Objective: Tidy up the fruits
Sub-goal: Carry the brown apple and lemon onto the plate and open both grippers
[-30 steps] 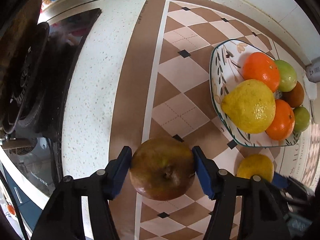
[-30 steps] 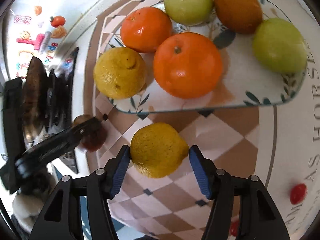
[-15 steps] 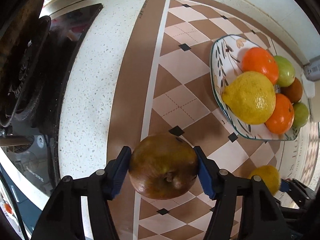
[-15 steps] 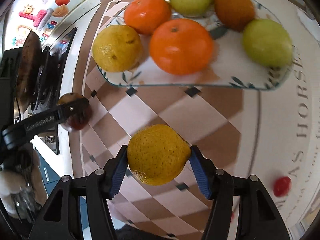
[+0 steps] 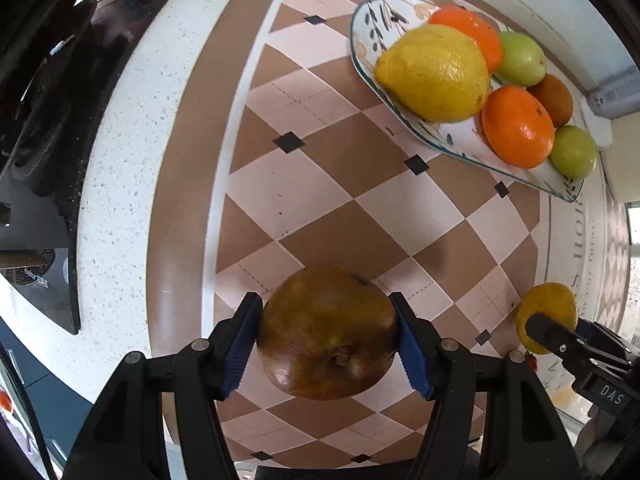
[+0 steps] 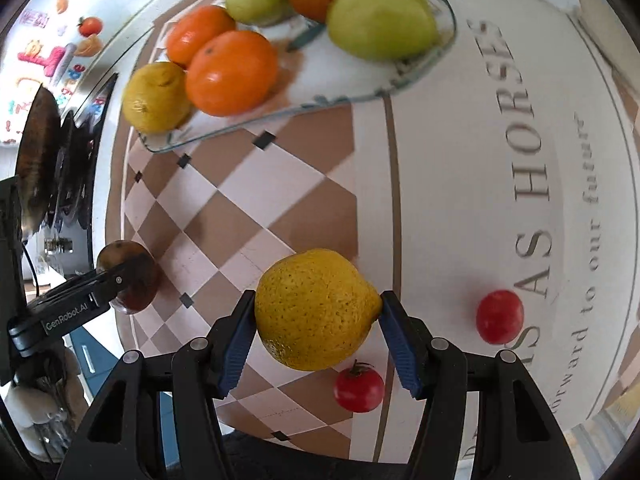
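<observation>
Left hand-held gripper [image 5: 328, 338] clamped on a brown apple [image 5: 327, 332], right hand-held gripper [image 6: 318, 334] clamped on a lemon [image 6: 316, 308], both near the far fruit plate [image 5: 452, 140].

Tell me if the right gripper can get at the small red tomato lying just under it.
Probably not as is: the right gripper is shut on a yellow lemon, which fills the jaws above the small red tomato.

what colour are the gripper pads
Blue, ribbed pads on black arms; clearest in the left wrist view.
</observation>
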### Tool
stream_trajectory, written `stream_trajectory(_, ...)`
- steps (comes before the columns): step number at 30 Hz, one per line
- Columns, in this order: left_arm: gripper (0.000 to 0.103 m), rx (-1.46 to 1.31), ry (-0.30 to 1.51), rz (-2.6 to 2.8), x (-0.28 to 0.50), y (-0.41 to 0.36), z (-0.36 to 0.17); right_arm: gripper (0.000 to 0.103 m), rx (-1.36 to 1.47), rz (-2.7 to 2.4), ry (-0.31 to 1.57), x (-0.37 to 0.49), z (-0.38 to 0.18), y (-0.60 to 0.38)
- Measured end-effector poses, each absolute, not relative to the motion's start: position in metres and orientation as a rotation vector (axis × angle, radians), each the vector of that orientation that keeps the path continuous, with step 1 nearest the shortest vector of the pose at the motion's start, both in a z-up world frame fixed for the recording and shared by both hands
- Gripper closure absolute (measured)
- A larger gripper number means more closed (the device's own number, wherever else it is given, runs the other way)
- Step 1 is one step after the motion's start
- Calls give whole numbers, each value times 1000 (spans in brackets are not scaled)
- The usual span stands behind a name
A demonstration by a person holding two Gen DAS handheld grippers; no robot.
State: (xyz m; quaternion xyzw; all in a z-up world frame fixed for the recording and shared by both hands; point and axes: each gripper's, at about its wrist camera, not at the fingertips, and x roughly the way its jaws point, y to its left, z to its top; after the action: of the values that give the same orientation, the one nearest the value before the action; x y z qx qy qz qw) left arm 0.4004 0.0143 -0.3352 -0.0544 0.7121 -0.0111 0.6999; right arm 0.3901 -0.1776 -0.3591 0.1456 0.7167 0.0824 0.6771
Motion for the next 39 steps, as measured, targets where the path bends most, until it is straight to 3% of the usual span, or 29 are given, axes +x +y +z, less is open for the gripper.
stream_trajectory(8,43,-32,1579,-1,404,-12,-344,39,333,186,1602,387,-363,-187)
stream_trajectory(13,43,-116,1600,-12,402,-22,-348,40,370,188,1607,391,-366,-184)
stream_trajectory(20,43,-293,1531,-108,427,-24,-289,40,588,221,1519,408,-332,-213)
stream_trajectory(27,43,-253,1417,-107,512,-18,-239,40,553,151,1352,480,-280,-255)
stream_trajectory(39,43,-92,1548,-38,589,-9,-297,40,364,16,1431,574,-321,-280)
